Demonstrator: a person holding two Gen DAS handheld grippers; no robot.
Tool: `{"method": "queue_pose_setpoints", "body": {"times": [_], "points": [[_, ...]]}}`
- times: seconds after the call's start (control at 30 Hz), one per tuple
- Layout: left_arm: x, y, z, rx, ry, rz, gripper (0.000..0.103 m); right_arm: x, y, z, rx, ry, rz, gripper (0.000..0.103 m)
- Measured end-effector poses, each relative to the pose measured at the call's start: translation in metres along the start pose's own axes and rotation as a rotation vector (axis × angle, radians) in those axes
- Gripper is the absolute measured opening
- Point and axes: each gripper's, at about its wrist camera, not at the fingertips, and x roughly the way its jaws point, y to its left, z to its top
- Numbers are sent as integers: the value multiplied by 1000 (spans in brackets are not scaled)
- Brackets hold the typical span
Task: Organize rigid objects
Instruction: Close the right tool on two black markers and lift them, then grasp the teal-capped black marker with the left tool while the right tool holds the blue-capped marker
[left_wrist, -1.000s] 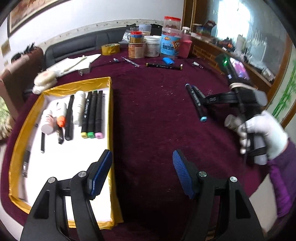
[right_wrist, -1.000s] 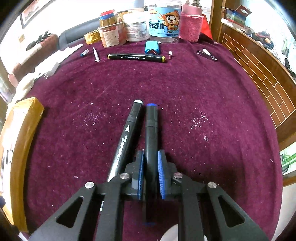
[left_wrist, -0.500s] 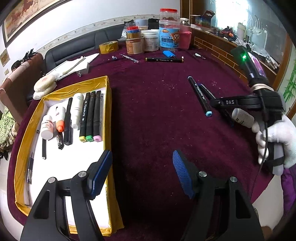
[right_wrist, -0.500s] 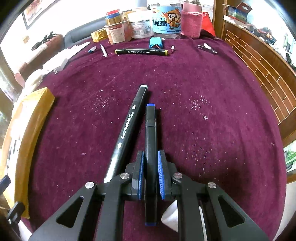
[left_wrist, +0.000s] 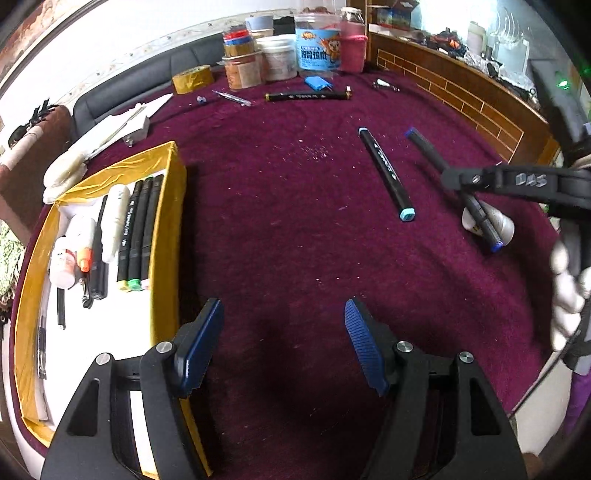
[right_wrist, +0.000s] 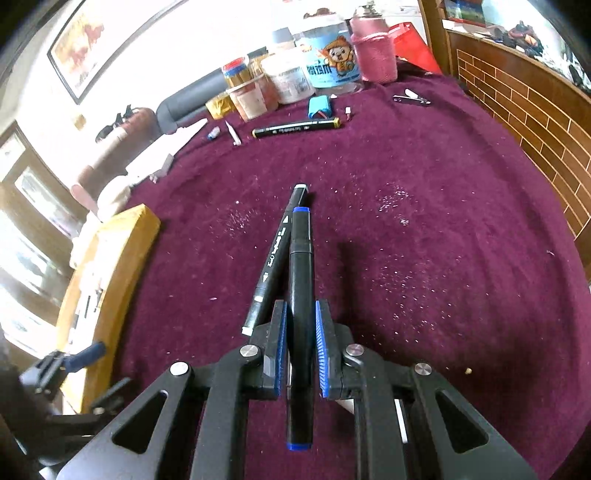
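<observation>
My right gripper (right_wrist: 299, 325) is shut on a black marker with blue caps (right_wrist: 300, 280) and holds it above the purple cloth; the marker also shows in the left wrist view (left_wrist: 432, 155), held at the right. A second black marker with light blue caps (left_wrist: 386, 173) lies on the cloth beside it, and shows in the right wrist view (right_wrist: 277, 251) just left of the held one. My left gripper (left_wrist: 282, 332) is open and empty above the cloth, next to the gold-edged tray (left_wrist: 166, 236) that holds several markers and small bottles.
A black marker with yellow caps (left_wrist: 306, 96), a blue battery pack (left_wrist: 316, 82), a tape roll (left_wrist: 192, 78) and several jars (left_wrist: 317, 51) are at the table's far side. A white bottle (left_wrist: 506, 227) lies under the right gripper. A brick-pattern ledge (right_wrist: 517, 96) borders the right.
My right gripper has lifted the blue-capped marker off the cloth and away from the second marker. The left gripper has drifted slightly, still open.
</observation>
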Motion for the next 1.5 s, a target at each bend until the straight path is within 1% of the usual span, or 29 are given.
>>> {"method": "queue_pose_setpoints", "body": {"times": [0.13, 0.3, 0.53, 0.63, 0.73, 0.8, 0.9, 1.03, 1.17, 1.27, 1.33, 1.43, 1.47, 1.5], "points": [[6, -10, 1, 23, 15, 12, 67, -7, -11, -2, 34, -13, 57, 13], [10, -23, 3, 53, 27, 18, 67, -13, -23, -6, 63, -28, 74, 13], [19, -33, 13, 79, 39, 22, 67, -27, -50, -12, 132, -79, 109, 13], [29, -35, 21, 65, 63, -11, 67, -33, -64, -14, 158, -101, 112, 13], [42, -35, 33, 11, 97, -96, 67, -36, -79, -16, 191, -108, 114, 13], [51, -34, 43, -35, 111, -139, 67, -37, -91, -18, 216, -111, 111, 13], [61, -38, 58, -57, 106, -145, 67, -39, -106, -20, 249, -114, 120, 13], [68, -48, 77, -79, 81, -173, 67, -45, -122, -27, 283, -125, 122, 13], [78, -56, 92, -87, 56, -181, 67, -49, -132, -31, 299, -132, 125, 13], [90, -67, 100, -72, 51, -155, 66, -53, -136, -34, 306, -137, 127, 13], [93, -71, 104, -56, 31, -133, 66, -54, -139, -36, 310, -138, 127, 14], [98, -78, 109, -34, 8, -118, 66, -53, -142, -38, 318, -134, 126, 13], [100, -79, 110, -26, 1, -112, 66, -52, -142, -38, 322, -132, 129, 13], [100, -81, 110, -9, -5, -104, 56, -51, -142, -38, 323, -130, 130, 13]]}}
